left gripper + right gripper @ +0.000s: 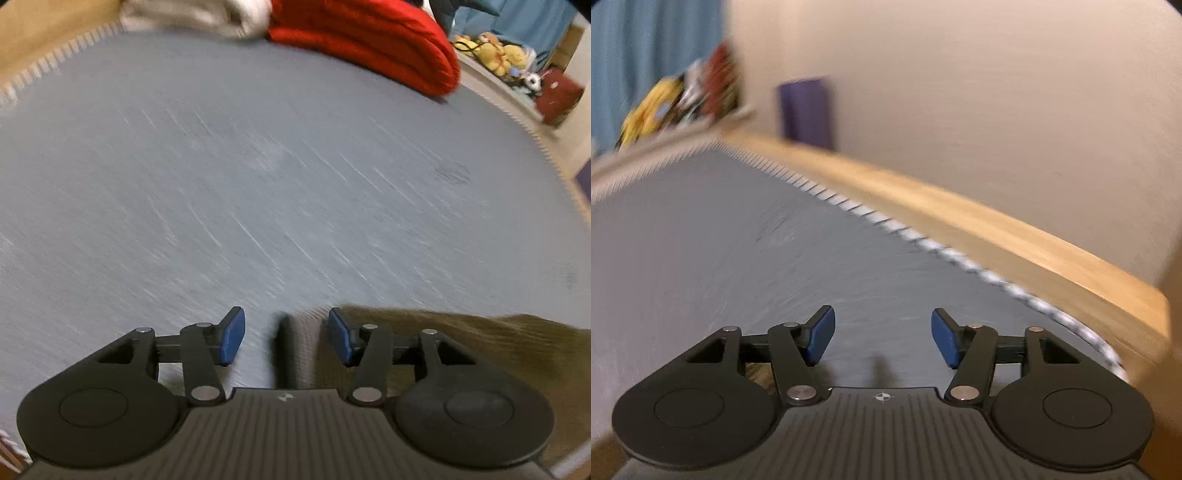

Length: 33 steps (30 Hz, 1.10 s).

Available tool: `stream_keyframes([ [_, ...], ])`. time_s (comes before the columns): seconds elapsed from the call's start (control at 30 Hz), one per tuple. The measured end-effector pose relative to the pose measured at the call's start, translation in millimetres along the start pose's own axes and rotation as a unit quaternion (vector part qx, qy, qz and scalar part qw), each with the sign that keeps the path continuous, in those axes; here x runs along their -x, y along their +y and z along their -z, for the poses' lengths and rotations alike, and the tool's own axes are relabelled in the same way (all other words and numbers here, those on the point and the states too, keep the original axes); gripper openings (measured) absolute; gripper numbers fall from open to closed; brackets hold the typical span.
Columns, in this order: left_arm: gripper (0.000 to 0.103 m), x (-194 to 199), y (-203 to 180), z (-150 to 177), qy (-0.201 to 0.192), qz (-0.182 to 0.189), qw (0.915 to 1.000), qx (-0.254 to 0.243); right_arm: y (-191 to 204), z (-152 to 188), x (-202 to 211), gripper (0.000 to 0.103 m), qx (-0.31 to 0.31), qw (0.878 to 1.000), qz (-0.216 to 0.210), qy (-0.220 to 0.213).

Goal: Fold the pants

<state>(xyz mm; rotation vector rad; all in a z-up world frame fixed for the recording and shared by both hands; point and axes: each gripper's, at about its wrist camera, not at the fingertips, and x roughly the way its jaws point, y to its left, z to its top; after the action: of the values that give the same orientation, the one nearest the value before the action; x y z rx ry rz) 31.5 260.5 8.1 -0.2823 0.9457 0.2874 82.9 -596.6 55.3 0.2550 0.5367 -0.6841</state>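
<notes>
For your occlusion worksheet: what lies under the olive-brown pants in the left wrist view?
The olive-brown pants rest on the grey-blue bed cover, which shows all round. The left tool, open, hides their near edge.

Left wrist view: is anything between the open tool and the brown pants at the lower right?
Nothing visible. The left tool is open, and the brown pants lie right beside its right finger on the grey bed cover. The red blanket sits far off.
</notes>
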Motion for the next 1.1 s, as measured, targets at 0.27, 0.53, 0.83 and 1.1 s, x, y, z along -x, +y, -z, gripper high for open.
stream_keyframes([
  [0.27, 0.056, 29.8, -41.8, 7.6, -0.078, 0.021, 0.9956, -0.048, -102.1, 46.0, 48.4, 0.061, -0.183, 0.976, -0.005, 0.122],
  [0.53, 0.057, 31.1, -79.1, 7.8, -0.116, 0.045, 0.9903, -0.063, -114.3, 87.7, 73.8, 0.061, -0.315, 0.926, -0.067, 0.195],
  [0.83, 0.056, 35.6, -85.1, 4.7, -0.125, 0.056, 0.9882, -0.068, -68.3, 83.3, 74.2, 0.056, -0.294, 0.922, -0.186, 0.168],
  [1.1, 0.057, 29.5, -69.1, -1.1, -0.113, 0.060, 0.9904, -0.053, -65.4, 65.2, 86.1, 0.056, -0.243, 0.933, -0.252, 0.083],
])
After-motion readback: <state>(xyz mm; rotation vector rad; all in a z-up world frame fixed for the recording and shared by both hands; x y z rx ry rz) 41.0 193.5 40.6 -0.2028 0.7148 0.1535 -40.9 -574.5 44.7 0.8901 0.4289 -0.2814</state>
